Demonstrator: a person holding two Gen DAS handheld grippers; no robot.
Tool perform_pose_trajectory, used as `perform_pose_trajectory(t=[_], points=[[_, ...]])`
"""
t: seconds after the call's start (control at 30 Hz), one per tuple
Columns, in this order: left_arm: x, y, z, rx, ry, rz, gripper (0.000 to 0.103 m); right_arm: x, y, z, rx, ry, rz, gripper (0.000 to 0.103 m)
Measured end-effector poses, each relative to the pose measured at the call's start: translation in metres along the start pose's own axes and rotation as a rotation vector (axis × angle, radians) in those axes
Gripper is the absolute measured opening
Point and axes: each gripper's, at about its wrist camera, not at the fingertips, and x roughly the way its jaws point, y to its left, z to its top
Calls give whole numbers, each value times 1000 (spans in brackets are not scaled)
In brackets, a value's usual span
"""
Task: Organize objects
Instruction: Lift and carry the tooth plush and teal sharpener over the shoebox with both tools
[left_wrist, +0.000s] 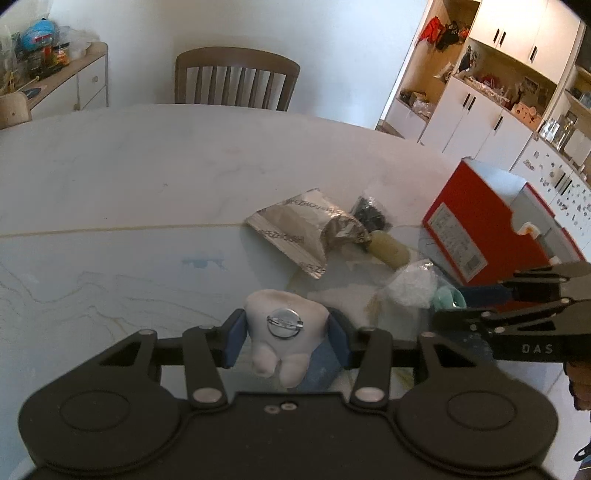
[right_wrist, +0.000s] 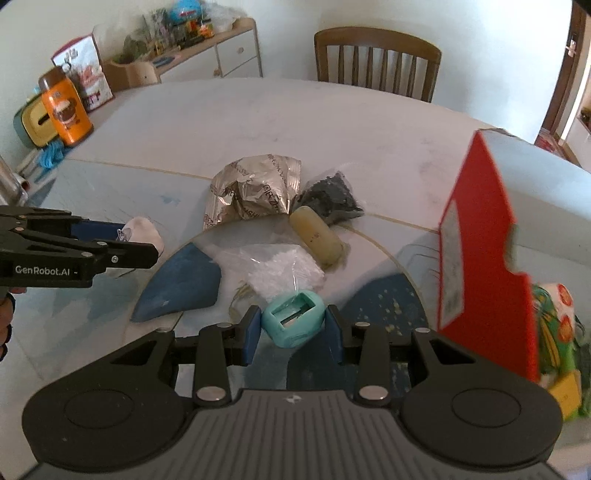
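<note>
**Both grippers loaded over the table**

A white tooth-shaped plush (left_wrist: 280, 332) with a metal pin is clamped between the blue pads of the left gripper (left_wrist: 286, 338), held above the table (left_wrist: 110, 184). A teal rubber case (right_wrist: 293, 323) is pinched by the right gripper (right_wrist: 293, 334). Behind it, a foil bag (right_wrist: 255, 188), beige tube (right_wrist: 319, 236), dark-bead bag (right_wrist: 330, 197) and white-granule bag (right_wrist: 275, 271) are clustered mid-table. A red box (right_wrist: 480, 236) is seen at right.
</note>
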Motion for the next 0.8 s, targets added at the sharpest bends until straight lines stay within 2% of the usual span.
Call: perform_pose_trajectory(t=[0.2,0.5,0.8], points=[[-19,-16,-3,8,-21,-14,46,-34,-3,-11,22,-40,13,36],[-32,-44,-15,35,-16,-37,46,-61,-5,-49,48,-27,23,36],[-52,-95,-5,85,-34,-131,46,-122,-26,-53,87,-122,19,36]])
